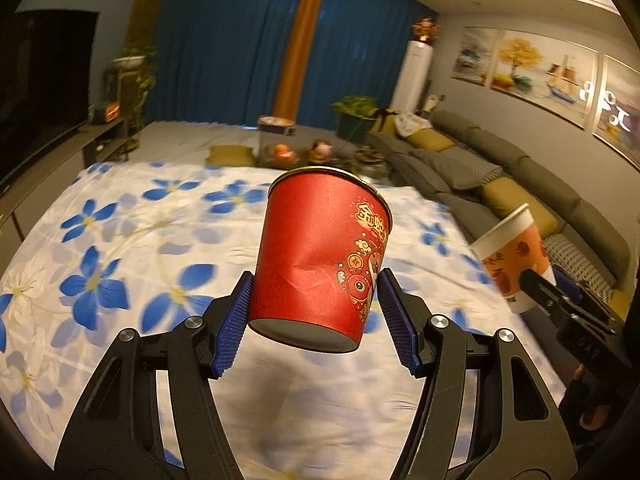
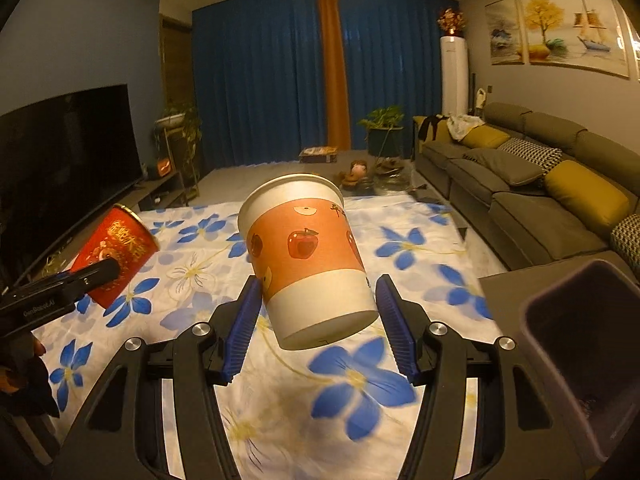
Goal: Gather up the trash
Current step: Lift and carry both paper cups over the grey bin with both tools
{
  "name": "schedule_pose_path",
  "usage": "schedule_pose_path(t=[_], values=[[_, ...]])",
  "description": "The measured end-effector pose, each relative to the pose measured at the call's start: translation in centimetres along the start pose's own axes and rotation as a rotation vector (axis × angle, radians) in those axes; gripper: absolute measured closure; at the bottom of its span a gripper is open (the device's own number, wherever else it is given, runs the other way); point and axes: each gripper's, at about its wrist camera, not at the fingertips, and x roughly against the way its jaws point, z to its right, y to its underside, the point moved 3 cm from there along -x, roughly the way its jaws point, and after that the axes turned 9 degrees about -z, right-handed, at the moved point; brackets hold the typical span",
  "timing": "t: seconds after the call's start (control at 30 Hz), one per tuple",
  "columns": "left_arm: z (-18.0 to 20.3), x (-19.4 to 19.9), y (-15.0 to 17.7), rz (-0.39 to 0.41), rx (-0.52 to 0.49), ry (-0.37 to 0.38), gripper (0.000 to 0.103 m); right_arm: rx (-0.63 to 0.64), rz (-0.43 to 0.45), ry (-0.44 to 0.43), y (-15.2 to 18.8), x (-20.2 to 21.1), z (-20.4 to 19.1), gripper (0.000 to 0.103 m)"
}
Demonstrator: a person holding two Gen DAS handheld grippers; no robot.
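Black arms with blue pads sit nearest us in both wrist views. Our left gripper [image 1: 314, 300] grasps a red cup [image 1: 320, 256], pads pressed to its lower sides, the wall dented between them. That cup tilts with its mouth away from us, so we cannot tell what is inside. Our right gripper [image 2: 318, 304] carries a white cup [image 2: 308, 260] with an orange apple band; its left pad touches the wall, and the right pad sits at or just off the base edge, so whether that side presses we cannot tell. Its mouth also faces away, contents unseen.

A dark bin [image 2: 584, 348] stands at the lower right of the right view; its inside is dim, with a few small specks near the bottom.

We count two cups, two grippers, one bin. Each cup also shows in the other camera, held up in the air: the white cup [image 1: 516, 256] to the right, the red cup [image 2: 116, 256] to the left.

Both jaws are about a cup's width apart. Both cups hang above a sheet [image 1: 132, 240] printed with blue flowers. A grey sofa [image 2: 540, 192] runs along the right wall.
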Motion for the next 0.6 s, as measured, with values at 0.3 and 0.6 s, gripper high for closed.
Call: schedule_pose_path(t=[0.3, 0.6], values=[[10.6, 1.3, 1.3, 0.005, -0.116, 0.115, 0.042, -0.072, 0.058, 0.062, 1.5, 5.7, 5.8, 0.045], [22.7, -0.7, 3.0, -0.025, -0.248, 0.265, 0.042, -0.217, 0.092, 0.211, 4.1, 10.0, 15.1, 0.045]])
